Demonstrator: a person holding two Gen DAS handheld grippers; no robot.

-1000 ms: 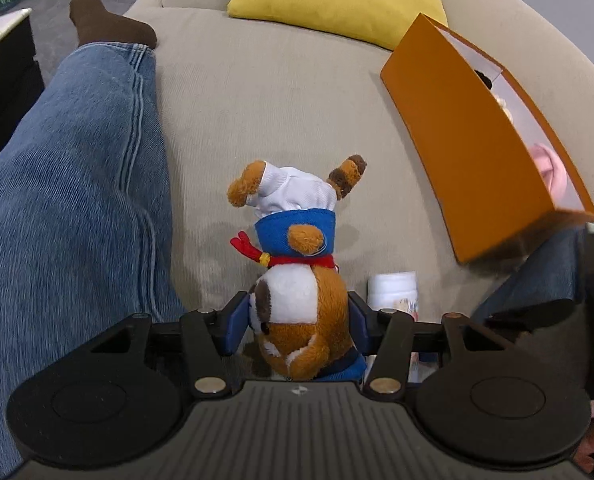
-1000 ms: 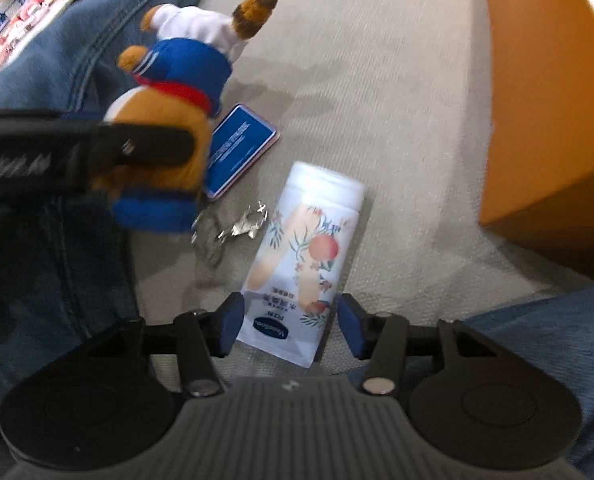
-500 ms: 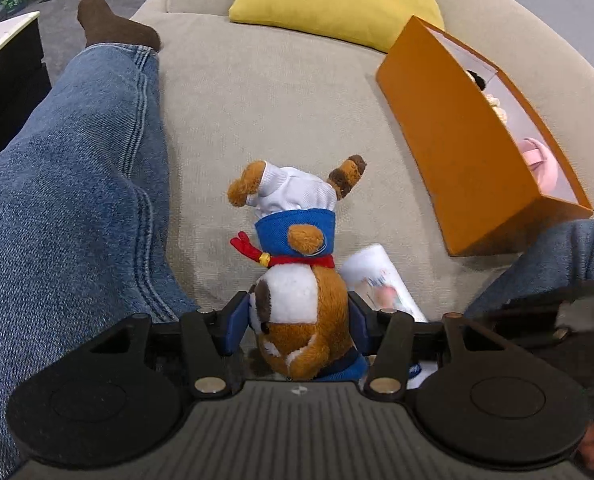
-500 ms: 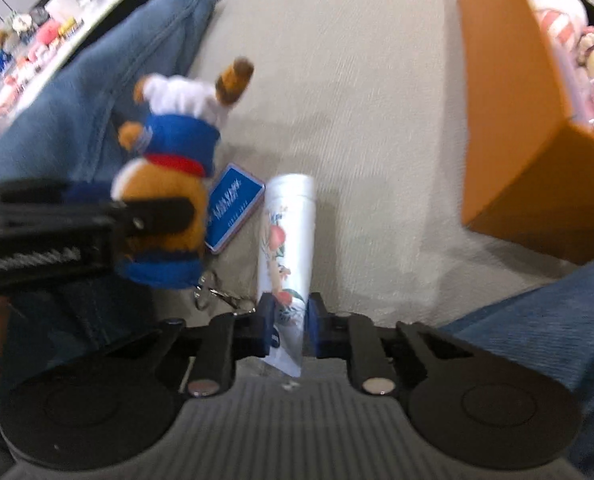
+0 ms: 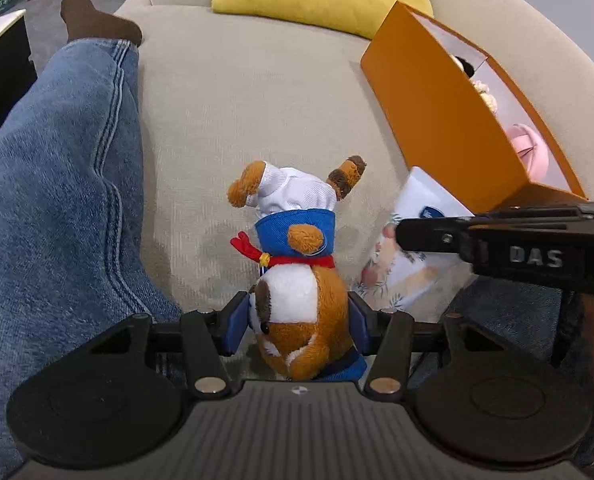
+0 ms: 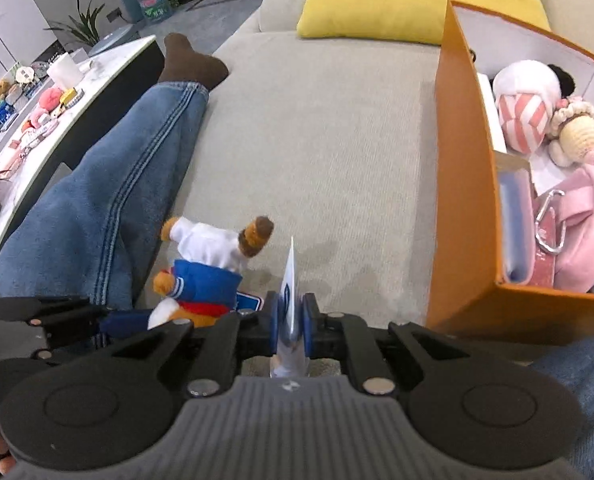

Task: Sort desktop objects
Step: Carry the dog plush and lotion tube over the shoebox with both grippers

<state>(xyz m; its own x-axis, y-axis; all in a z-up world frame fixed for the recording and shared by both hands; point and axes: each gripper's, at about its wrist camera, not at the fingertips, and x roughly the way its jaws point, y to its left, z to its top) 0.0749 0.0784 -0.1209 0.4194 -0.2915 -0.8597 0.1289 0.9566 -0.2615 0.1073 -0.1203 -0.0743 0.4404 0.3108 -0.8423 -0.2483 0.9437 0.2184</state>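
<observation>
Grippers both loaded above the beige sofa [image 6: 317,140]: left gripper [image 5: 299,322] clamps brown plush dog in blue-and-white outfit [image 5: 297,272], right gripper [image 6: 289,326] pinches flat white floral pouch [image 6: 290,280] edge-on, likely headed for the orange cardboard box [image 6: 461,208] alongside.

Bright, even indoor light in both views, with no glare. Soft shadows pool on the sofa cushion [image 5: 257,128] just ahead of the left gripper [image 5: 299,322] under the plush dog [image 5: 297,264]. Strong fisheye bending curls the sofa edges and the orange box [image 6: 463,208] off to the right. The right view is slightly softer, the pouch [image 6: 291,304] between its pads blurred close to the lens.
</observation>
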